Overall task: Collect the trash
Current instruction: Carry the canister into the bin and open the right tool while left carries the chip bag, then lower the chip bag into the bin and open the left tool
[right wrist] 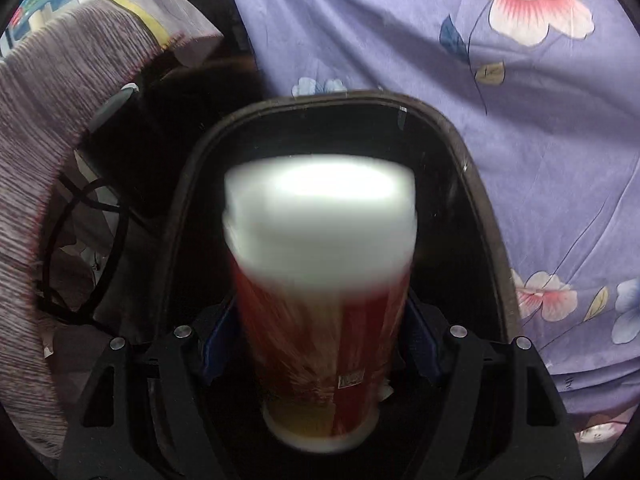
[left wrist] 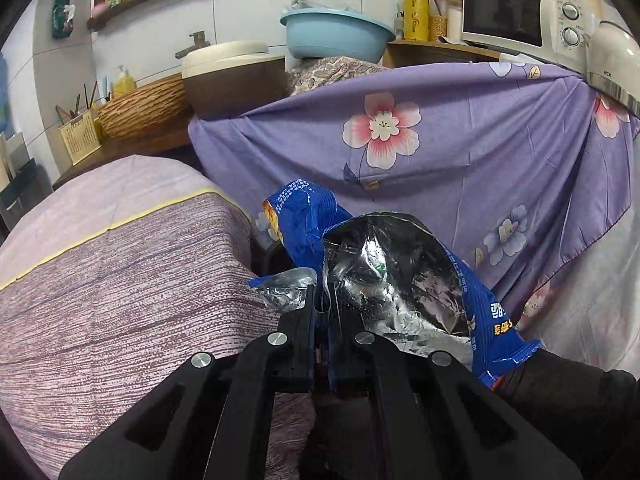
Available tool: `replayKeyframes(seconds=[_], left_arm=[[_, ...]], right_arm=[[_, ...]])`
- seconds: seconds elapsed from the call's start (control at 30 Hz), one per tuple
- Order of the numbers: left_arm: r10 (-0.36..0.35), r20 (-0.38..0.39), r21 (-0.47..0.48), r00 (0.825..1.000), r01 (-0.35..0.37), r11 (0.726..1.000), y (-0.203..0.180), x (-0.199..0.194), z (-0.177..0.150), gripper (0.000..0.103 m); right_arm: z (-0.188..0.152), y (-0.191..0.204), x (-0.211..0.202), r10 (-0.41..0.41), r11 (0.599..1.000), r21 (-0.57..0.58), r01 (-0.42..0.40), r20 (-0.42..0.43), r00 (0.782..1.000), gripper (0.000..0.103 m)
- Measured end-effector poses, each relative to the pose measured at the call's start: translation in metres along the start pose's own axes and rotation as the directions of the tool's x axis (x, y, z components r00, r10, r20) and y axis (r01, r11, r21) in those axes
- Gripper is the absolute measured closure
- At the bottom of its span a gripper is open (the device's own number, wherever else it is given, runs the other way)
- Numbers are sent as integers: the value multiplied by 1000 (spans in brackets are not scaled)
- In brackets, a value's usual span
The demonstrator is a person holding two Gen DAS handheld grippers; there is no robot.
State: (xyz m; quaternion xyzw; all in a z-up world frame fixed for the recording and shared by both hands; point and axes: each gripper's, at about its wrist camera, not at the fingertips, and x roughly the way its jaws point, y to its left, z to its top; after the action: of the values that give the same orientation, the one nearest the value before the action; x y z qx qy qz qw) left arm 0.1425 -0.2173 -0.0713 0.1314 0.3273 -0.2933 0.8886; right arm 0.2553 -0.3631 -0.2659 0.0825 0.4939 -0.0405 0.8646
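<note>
While both pieces of trash are picked up, neither is binned yet, so we judge the task past halfway. Our left gripper (left wrist: 320, 300) has its jaws pinched tight on a crumpled blue foil snack bag (left wrist: 384, 276), hanging in the air in front of the purple floral cloth (left wrist: 460, 152). Our right gripper (right wrist: 320, 344) has its jaws wide around a red paper cup with white lid (right wrist: 320, 280); blur hides whether the pads grip it. The cup sits directly above the open black bin (right wrist: 476, 184). Left: drop cup, then bag.
</note>
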Motion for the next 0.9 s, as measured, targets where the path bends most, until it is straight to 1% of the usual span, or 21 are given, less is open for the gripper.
replayKeyframes(seconds=[0.03, 0.2, 0.3, 0.43, 0.57, 0.63, 0.67, 0.77, 0.9], left_arm=[[0, -1, -1, 1000, 0, 1000, 0, 1, 0, 98], [-4, -10, -3, 1000, 4, 1000, -1, 5, 1, 98], [-13, -22, 1, 1000, 13, 1000, -5, 12, 2, 98], [-34, -58, 2, 998, 34, 999, -13, 30, -2, 98], [-42, -106, 6, 994, 43, 999, -22, 57, -8, 98], [-58, -138, -2, 989, 59, 998, -26, 76, -10, 98], [-55, -153, 2, 987, 56, 998, -29, 87, -12, 98], [-39, -193, 30, 980, 45, 999, -36, 115, -17, 98], [-41, -251, 38, 967, 52, 998, -41, 148, -26, 98]], right_arm=[[0, 0, 1, -15, 1000, -1, 15, -1, 1000, 26], [-1, -4, -3, -10, 1000, -1, 10, -2, 1000, 25], [-8, -2, -19, -24, 1000, -4, 24, 17, 1000, 25], [-15, -9, -46, -38, 999, -7, 38, 70, 997, 25], [-28, -23, -74, -80, 997, -11, 82, 106, 991, 25], [-35, -34, -85, -96, 995, 5, 96, 120, 988, 25], [-40, -42, -90, -107, 994, 17, 105, 123, 987, 25], [-53, -58, -100, -153, 988, 49, 148, 118, 981, 24], [-71, -77, -110, -206, 977, 72, 199, 104, 973, 24]])
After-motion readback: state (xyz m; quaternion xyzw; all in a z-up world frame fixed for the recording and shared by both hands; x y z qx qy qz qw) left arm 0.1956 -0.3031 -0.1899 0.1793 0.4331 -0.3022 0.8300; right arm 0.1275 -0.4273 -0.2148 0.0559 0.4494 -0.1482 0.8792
